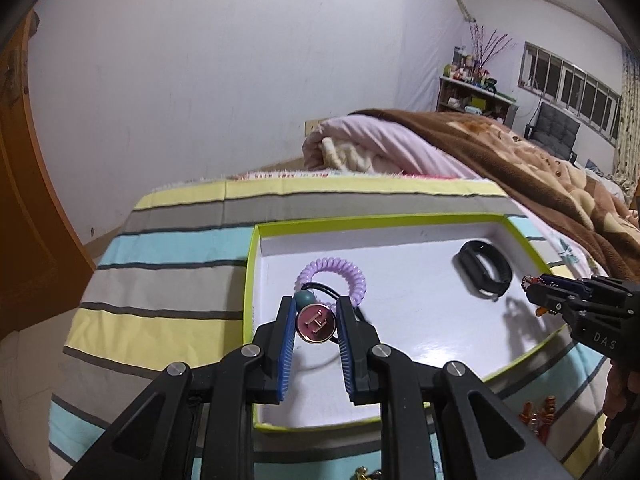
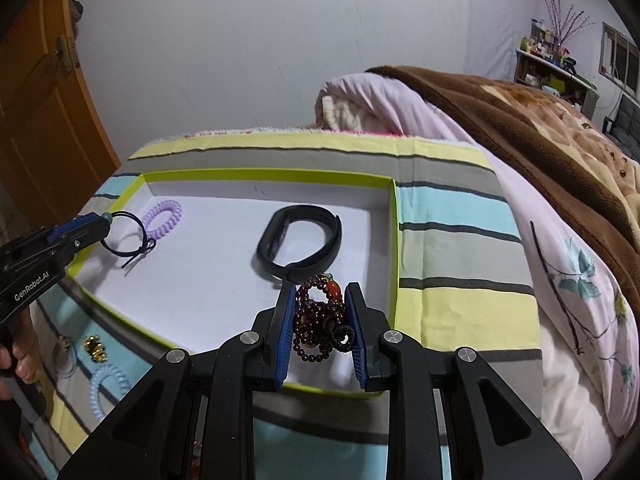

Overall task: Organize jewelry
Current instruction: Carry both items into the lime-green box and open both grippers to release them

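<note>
Bed covered by a striped cloth (image 1: 168, 240) in yellow, grey and pale blue, carrying a shallow white tray (image 2: 240, 178) with a lime-green rim; a pale wall rises beyond, a wooden door (image 2: 44, 120) stands to the far left, and a brown blanket (image 2: 540, 120) over pink bedding lies to the right, with a cluttered shelf (image 1: 476, 96) and a window in the distant right corner. The left gripper (image 1: 316, 312) reaches in over the tray's near-left part, its blue-padded jaws closed on a round maroon charm (image 1: 316, 325) marked with an H, whose dark elastic cord (image 2: 128, 240) trails forward onto the tray floor. Just ahead of this gripper, touching the cord, lies a lilac coil hair tie (image 1: 340, 276); farther ahead and to its right rests a black wristband (image 1: 486, 274). The right gripper (image 2: 320, 300) hovers over the tray's near-right edge, jaws pinched on a bundle of dark red bead bracelets (image 2: 316, 316) with an orange bead and small black elastic rings; the wristband lies just beyond its tips. Left of the right gripper, outside the tray on the cloth, lie a gold trinket (image 2: 95, 349) and a pale blue coil hair tie (image 2: 106, 388). A hand (image 2: 18, 356) grips the left gripper's handle at the frame edge.
</note>
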`<state>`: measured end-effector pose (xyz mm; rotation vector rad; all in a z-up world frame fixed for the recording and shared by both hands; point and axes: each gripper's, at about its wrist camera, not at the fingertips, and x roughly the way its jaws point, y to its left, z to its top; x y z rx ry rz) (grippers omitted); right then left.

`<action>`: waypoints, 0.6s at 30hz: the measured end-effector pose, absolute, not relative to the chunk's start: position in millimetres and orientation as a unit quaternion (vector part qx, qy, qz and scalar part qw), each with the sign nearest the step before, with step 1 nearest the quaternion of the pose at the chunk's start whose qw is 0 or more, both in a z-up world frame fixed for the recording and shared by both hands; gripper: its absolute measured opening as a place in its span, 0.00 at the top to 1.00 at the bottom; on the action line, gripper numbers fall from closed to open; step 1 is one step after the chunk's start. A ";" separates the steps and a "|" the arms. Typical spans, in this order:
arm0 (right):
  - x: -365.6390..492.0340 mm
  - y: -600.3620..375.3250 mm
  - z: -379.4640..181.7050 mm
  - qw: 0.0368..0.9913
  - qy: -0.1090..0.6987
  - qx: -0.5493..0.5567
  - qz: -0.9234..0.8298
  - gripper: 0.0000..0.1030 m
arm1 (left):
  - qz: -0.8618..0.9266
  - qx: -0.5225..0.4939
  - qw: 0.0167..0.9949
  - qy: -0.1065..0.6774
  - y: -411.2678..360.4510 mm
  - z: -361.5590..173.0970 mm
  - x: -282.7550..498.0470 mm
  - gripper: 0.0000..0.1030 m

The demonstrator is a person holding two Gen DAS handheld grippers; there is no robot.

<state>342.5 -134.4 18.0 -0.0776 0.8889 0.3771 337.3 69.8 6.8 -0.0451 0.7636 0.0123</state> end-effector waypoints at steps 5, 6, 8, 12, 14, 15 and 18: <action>347.8 -133.6 12.4 0.882 0.433 -0.042 0.181 0.75 | 0.012 -0.021 0.921 0.389 71.4 -5.5 344.9 0.80; 348.2 -132.9 12.2 0.880 0.436 -0.042 0.183 0.75 | 0.012 -0.021 0.920 0.391 71.6 -7.2 345.6 0.80; 349.3 -130.4 11.8 0.879 0.438 -0.045 0.185 0.74 | 0.010 -0.024 0.917 0.397 72.5 -10.7 346.2 0.80; 346.3 -129.6 11.7 0.881 0.434 -0.049 0.183 0.73 | 0.009 -0.026 0.917 0.399 73.1 -12.5 344.0 0.80; 343.7 -130.2 12.6 0.883 0.431 -0.048 0.181 0.68 | 0.008 -0.030 0.916 0.399 73.9 -11.9 342.6 0.80; 343.0 -130.3 13.2 0.884 0.429 -0.048 0.181 0.66 | 0.008 -0.031 0.916 0.399 74.6 -11.6 342.1 0.80; 338.7 -131.3 16.9 0.887 0.422 -0.047 0.181 0.65 | 0.007 -0.031 0.917 0.397 74.2 -10.4 338.0 0.80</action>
